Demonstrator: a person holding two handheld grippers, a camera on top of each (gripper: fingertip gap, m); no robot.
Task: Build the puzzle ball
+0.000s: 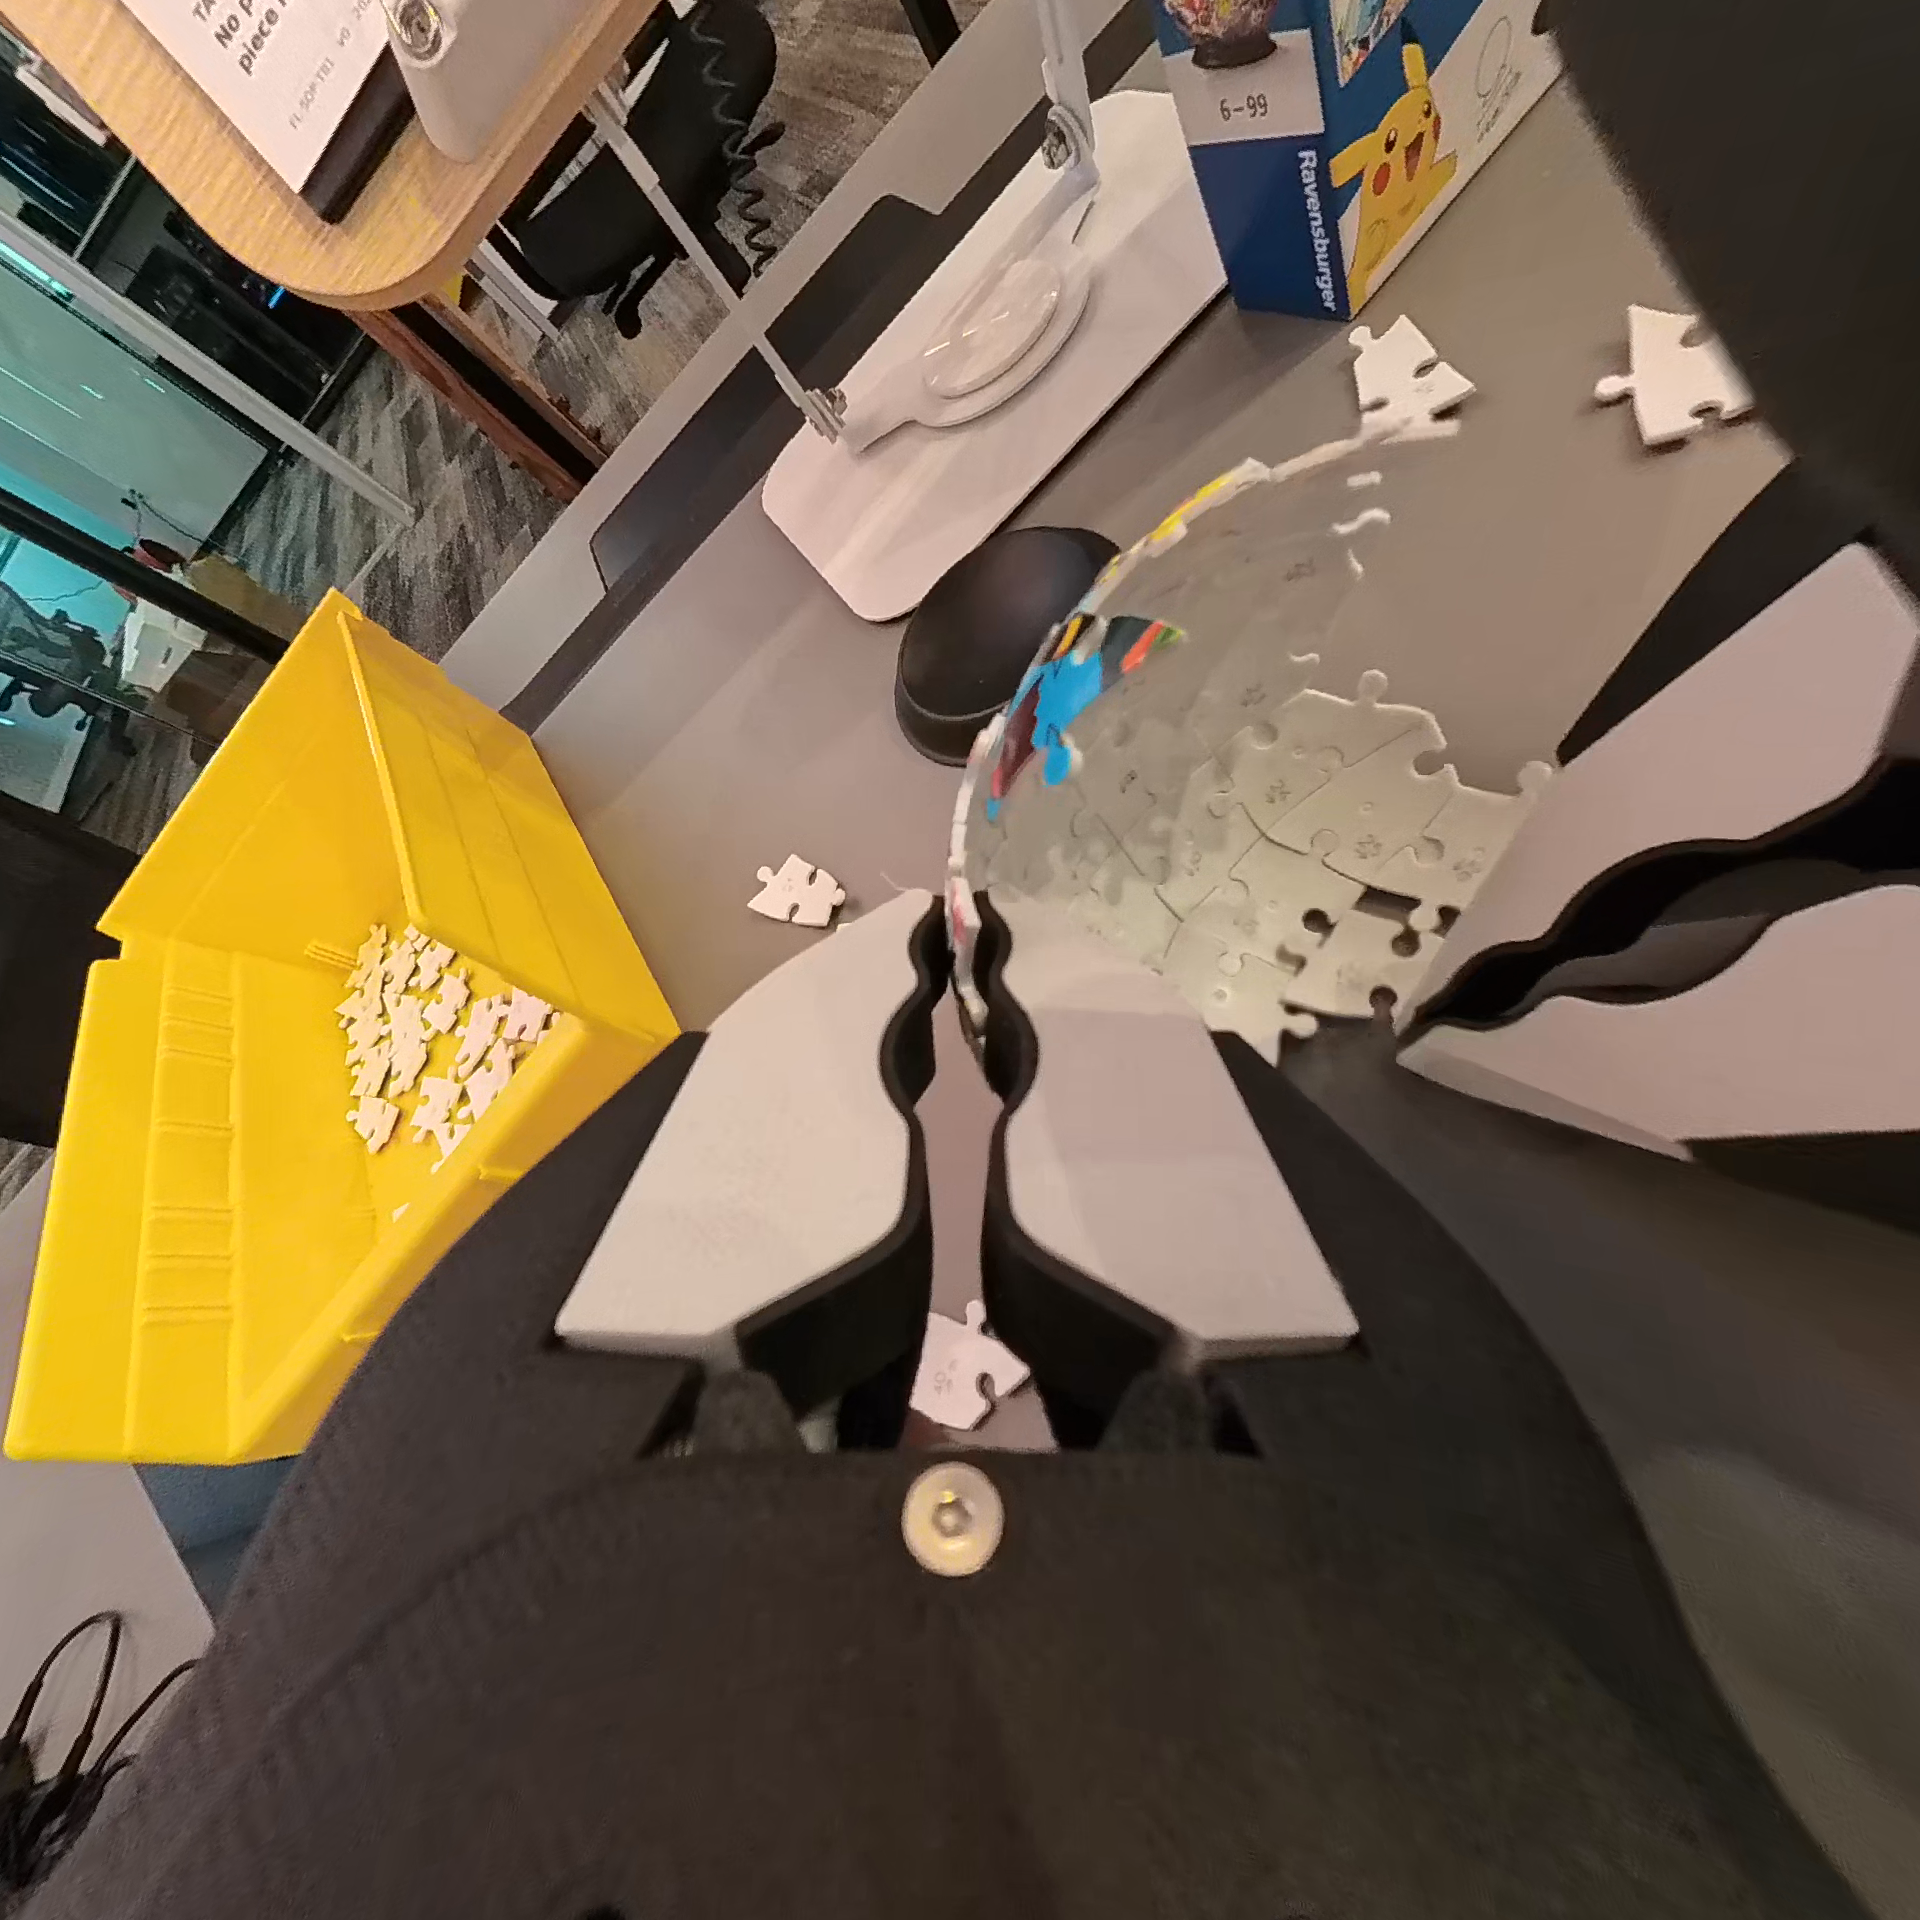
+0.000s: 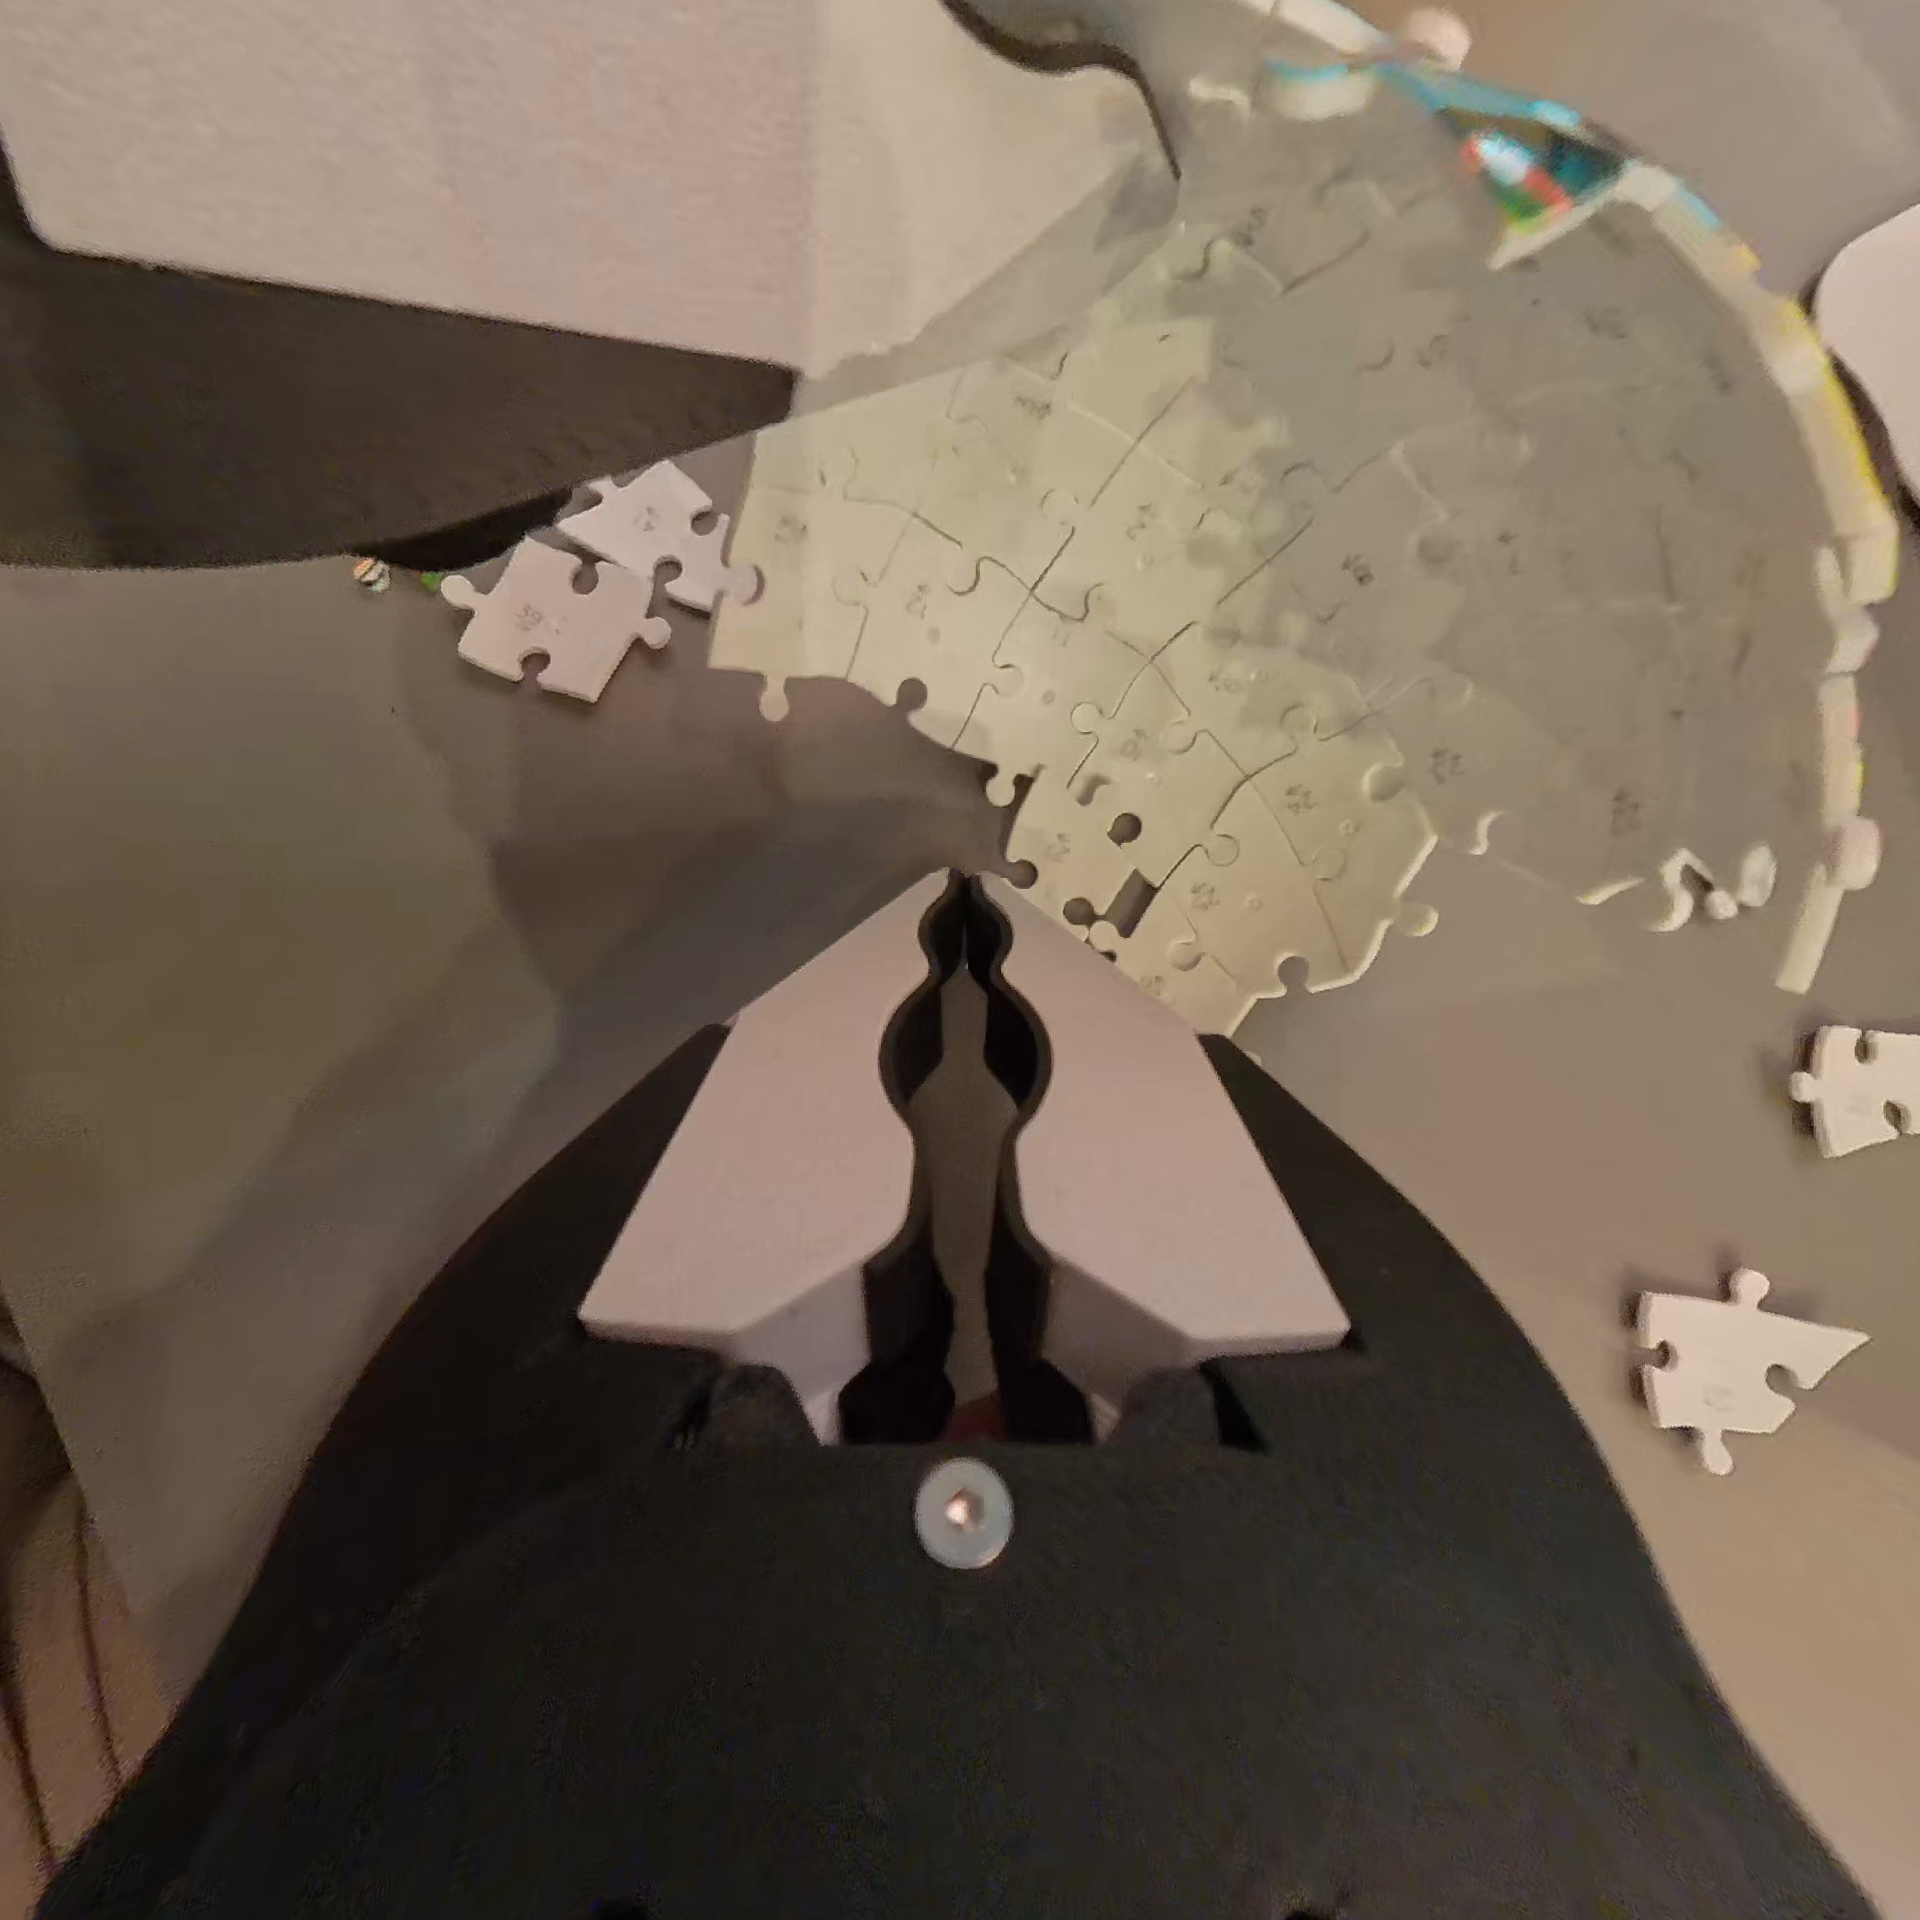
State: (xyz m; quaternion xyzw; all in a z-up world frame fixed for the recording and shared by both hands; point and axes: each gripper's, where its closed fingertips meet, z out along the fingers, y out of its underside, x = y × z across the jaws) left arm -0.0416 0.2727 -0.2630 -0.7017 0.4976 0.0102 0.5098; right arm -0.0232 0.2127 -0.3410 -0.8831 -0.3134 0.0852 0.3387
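Note:
The half-built puzzle ball [image 1: 1278,790] is a curved shell with its white inside towards me and its coloured outside showing at the rim [image 1: 1070,686]. My left gripper [image 1: 961,935] is shut on the shell's rim and holds it on edge above the grey table. My right gripper [image 2: 961,881] is shut, with its tips against a knob on the shell's [image 2: 1299,582] lower edge. I cannot tell whether it pinches a piece. The right gripper also shows in the left wrist view [image 1: 1397,1013]. A left gripper finger [image 2: 416,239] fills the upper left of the right wrist view.
A yellow bin [image 1: 229,1195] holding several white pieces [image 1: 436,1039] sits at left. Loose pieces lie on the table [image 1: 795,888], [image 1: 1408,379], [image 2: 561,623], [image 2: 1735,1361]. A black dome stand [image 1: 966,644], a white lamp base [image 1: 935,488] and the puzzle box [image 1: 1340,177] stand behind.

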